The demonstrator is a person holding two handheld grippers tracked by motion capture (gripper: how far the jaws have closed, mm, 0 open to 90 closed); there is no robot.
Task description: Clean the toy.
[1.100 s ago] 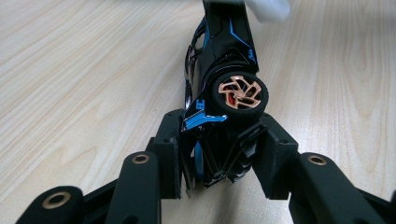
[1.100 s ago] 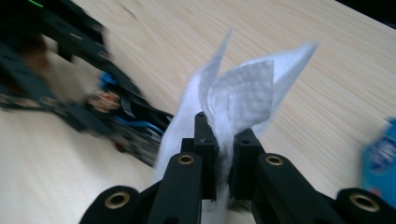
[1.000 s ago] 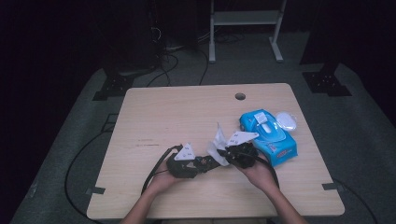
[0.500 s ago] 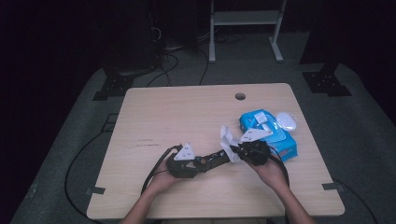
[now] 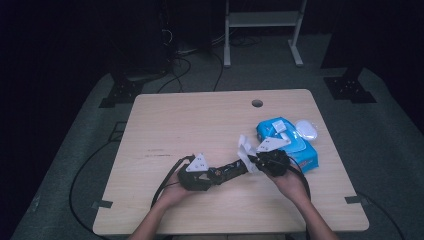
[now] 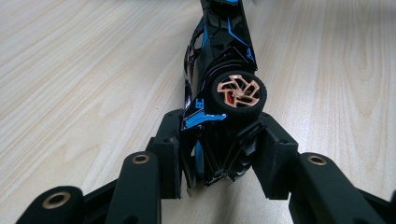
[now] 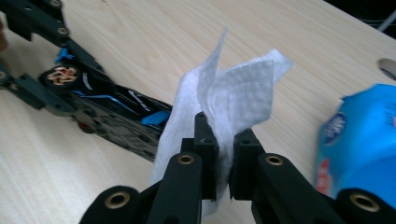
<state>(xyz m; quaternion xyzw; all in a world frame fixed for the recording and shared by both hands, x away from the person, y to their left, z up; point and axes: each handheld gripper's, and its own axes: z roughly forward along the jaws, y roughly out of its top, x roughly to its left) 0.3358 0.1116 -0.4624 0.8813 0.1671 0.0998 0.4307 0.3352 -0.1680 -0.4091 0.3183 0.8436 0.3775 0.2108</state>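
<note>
- Black jaws of your left gripper point(image 6: 219, 154) are clamping the rear end of the toy car point(image 6: 219, 70), which is lying on its side on the wooden table point(image 5: 200, 120).
- Your right gripper point(image 7: 224, 154) is pinching a white wipe point(image 7: 233, 93) tight, holding it just beside the car's far end.
- Your hands are sitting near the blue wipes pack point(image 5: 295, 145), which is lying at the table's right side.

Both forearms come in from the near edge. The left tongs point(image 5: 220, 174) lie low, pointing right, jaws clamped. The right tongs point(image 5: 251, 161) point left toward them, tips close, jaws pinched nearly together.
</note>
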